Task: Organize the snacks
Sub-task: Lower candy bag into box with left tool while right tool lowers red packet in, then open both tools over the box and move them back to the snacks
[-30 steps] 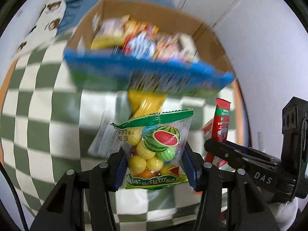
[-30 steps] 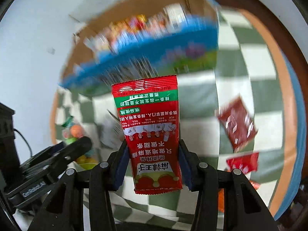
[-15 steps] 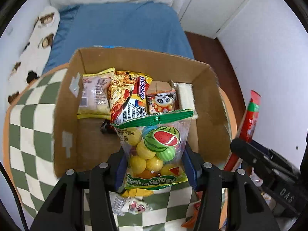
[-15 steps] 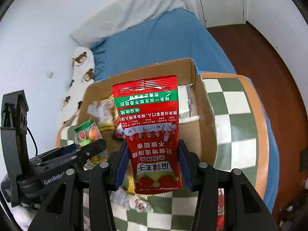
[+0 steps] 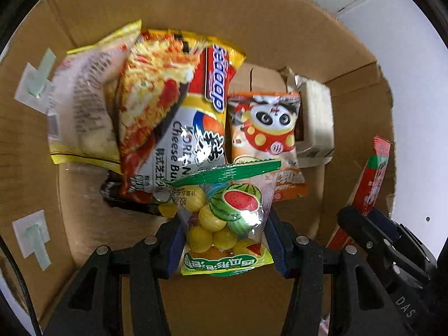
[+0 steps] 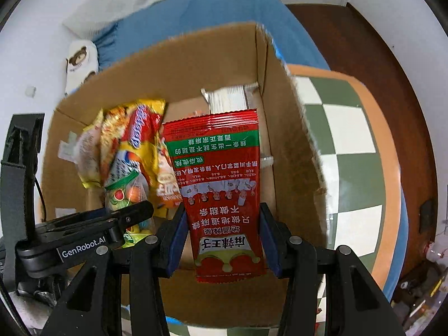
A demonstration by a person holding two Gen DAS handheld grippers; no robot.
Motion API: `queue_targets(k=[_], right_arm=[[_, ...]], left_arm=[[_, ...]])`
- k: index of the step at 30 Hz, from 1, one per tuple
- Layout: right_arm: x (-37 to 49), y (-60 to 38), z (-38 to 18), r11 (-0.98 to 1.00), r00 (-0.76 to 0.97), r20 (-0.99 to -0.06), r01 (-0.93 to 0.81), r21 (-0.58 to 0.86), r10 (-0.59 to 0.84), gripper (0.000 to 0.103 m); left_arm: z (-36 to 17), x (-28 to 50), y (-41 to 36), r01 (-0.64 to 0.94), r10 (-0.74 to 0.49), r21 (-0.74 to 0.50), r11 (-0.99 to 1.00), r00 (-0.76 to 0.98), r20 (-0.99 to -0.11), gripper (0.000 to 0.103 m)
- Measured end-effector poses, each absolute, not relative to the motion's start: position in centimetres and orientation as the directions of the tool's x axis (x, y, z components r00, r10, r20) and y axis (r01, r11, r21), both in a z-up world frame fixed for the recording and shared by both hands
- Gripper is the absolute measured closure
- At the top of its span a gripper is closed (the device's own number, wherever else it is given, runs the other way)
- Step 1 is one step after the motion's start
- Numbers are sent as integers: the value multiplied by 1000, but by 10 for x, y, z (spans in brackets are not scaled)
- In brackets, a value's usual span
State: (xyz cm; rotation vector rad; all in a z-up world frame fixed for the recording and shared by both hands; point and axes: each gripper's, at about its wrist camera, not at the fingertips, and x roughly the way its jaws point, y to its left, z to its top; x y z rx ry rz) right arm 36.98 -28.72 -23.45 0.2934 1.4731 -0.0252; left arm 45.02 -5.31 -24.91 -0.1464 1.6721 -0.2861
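Over the cardboard box [image 5: 280, 22], 2 grippers are clamping packets: left gripper [image 5: 224, 242] gripping the candy bag [image 5: 224, 218], right gripper [image 6: 222, 236] gripping the red packet [image 6: 221, 190]; lowering before letting go seems best.

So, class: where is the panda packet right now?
In the left wrist view the panda packet stands in the cardboard box, right of centre, between the yellow noodle bag and a pale carton.

You are seeing, between the left fingers, a clear glossy plastic candy bag [image 5: 226, 221]; between the right fingers, a shiny red foil-like packet [image 6: 221, 196]. Beyond both fingertips, matt rough cardboard box [image 5: 280, 28] walls are showing, and glossy crinkled noodle wrapper [image 5: 173, 112].
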Motion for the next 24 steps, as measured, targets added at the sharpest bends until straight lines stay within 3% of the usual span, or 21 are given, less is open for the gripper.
queue_targets(k=[3, 6, 7, 9, 11, 24], right_arm=[[369, -284, -242, 972, 70, -987, 179, 155, 144, 52], [369, -281, -245, 975, 26, -989, 164, 150, 147, 43], [370, -282, -247, 974, 13, -988, 164, 155, 155, 34], [370, -283, -246, 975, 5, -989, 167, 150, 151, 25], [371, -287, -244, 973, 9, -988, 172, 152, 153, 13], [353, -277, -224, 982, 39, -990, 128, 140, 136, 9]], left_arm=[[-254, 446, -55, 73, -255, -267, 961, -136, -957, 54], [-256, 445, -57, 77, -245, -260, 963, -157, -957, 49], [-257, 445, -59, 72, -245, -258, 963, -155, -957, 45], [-254, 446, -53, 66, -215, -224, 972, -127, -968, 23], [-250, 448, -48, 66, -202, -210, 975, -107, -973, 12], [-196, 422, -40, 122, -160, -154, 981, 42, -986, 12]])
